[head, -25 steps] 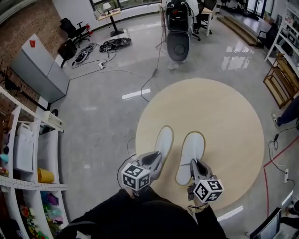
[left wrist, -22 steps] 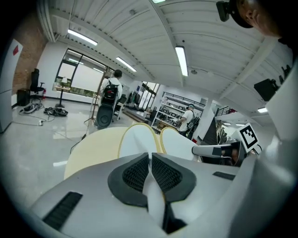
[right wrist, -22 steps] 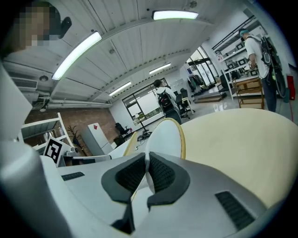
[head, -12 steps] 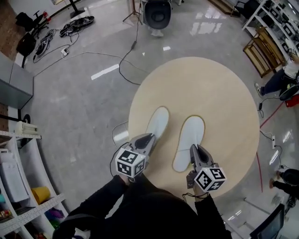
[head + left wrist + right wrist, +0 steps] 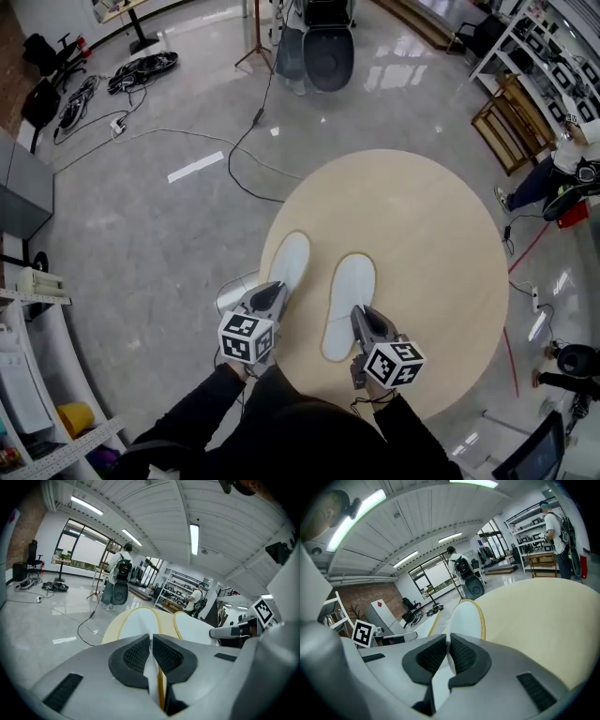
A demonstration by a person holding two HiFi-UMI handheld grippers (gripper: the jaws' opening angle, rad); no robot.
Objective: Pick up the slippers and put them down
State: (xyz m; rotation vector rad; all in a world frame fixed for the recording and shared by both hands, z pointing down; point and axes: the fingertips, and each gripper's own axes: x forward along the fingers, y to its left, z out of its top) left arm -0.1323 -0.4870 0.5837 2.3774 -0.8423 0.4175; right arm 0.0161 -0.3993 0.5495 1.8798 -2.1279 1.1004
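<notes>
Two white slippers with yellow rims are over the near left part of the round beige table (image 5: 422, 234). My left gripper (image 5: 269, 298) is shut on the heel of the left slipper (image 5: 289, 260); in the left gripper view the pads pinch its thin edge (image 5: 152, 667). My right gripper (image 5: 363, 322) is shut on the heel of the right slipper (image 5: 348, 291), and the sole (image 5: 465, 617) stretches ahead of its jaws. Both slippers point away from me, side by side. Whether they rest on the table, I cannot tell.
A person with a backpack stands by a black device (image 5: 325, 52) beyond the table. Cables (image 5: 141, 67) trail over the grey floor at the far left. Shelving (image 5: 28, 394) stands at the near left, a wooden rack (image 5: 506, 117) and a seated person (image 5: 553, 173) at the right.
Both grippers have carried the slippers toward the table's near left edge and slightly lower. The head view has shifted, so the table now sits lower and more central.
</notes>
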